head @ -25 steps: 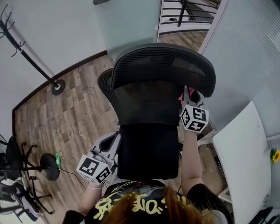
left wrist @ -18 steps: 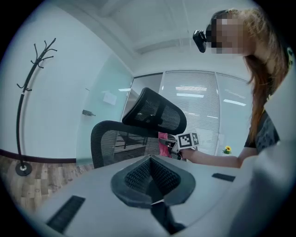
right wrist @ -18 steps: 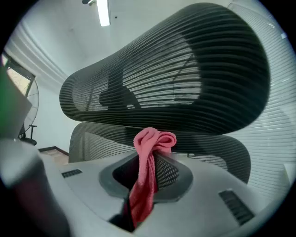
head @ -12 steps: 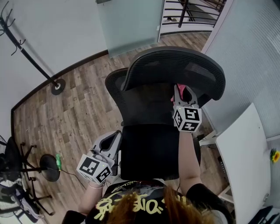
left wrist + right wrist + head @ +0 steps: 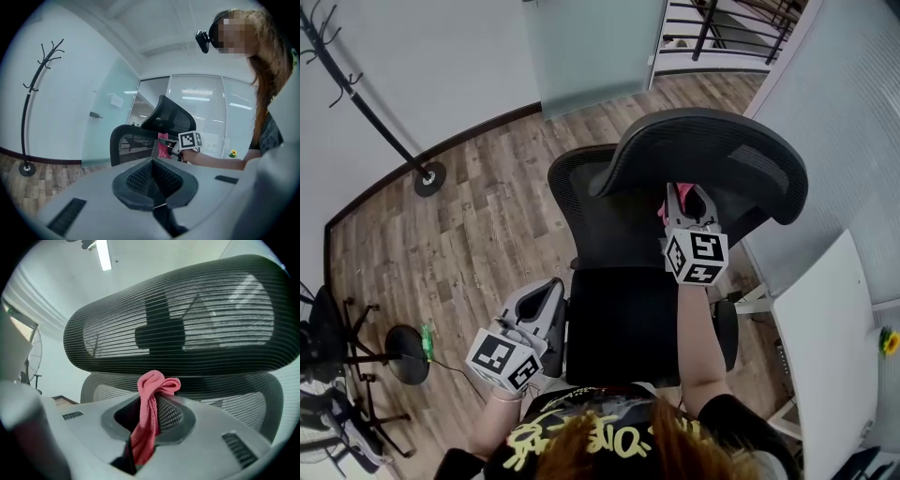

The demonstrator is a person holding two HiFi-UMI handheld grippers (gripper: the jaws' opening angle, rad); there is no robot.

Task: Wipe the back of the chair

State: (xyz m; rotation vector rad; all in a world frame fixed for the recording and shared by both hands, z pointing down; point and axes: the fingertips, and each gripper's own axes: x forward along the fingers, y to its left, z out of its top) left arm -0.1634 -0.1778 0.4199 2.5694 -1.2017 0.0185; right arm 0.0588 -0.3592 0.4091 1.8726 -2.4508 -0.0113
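A black mesh office chair (image 5: 619, 234) stands in front of me, its wide headrest (image 5: 712, 155) above the backrest (image 5: 600, 202). My right gripper (image 5: 680, 202) is shut on a pink cloth (image 5: 152, 416), held close under the headrest (image 5: 178, 319) against the upper backrest (image 5: 225, 390); the cloth (image 5: 663, 208) shows as a small pink patch in the head view. My left gripper (image 5: 546, 302) hangs low beside the seat's left edge, jaws shut with nothing between them. In the left gripper view the chair (image 5: 140, 143) and the cloth (image 5: 163, 144) appear ahead.
A coat stand (image 5: 384, 112) rises on the wood floor at the back left. A white table (image 5: 834, 347) lies to the right with a small yellow flower (image 5: 889, 341). A frosted glass panel (image 5: 591, 42) and blinds (image 5: 862, 122) bound the room. Another stool base (image 5: 408, 356) sits at left.
The chair has turned and shifted right in the head view. My right gripper has moved left and up with the cloth, under the headrest. The left gripper barely moved.
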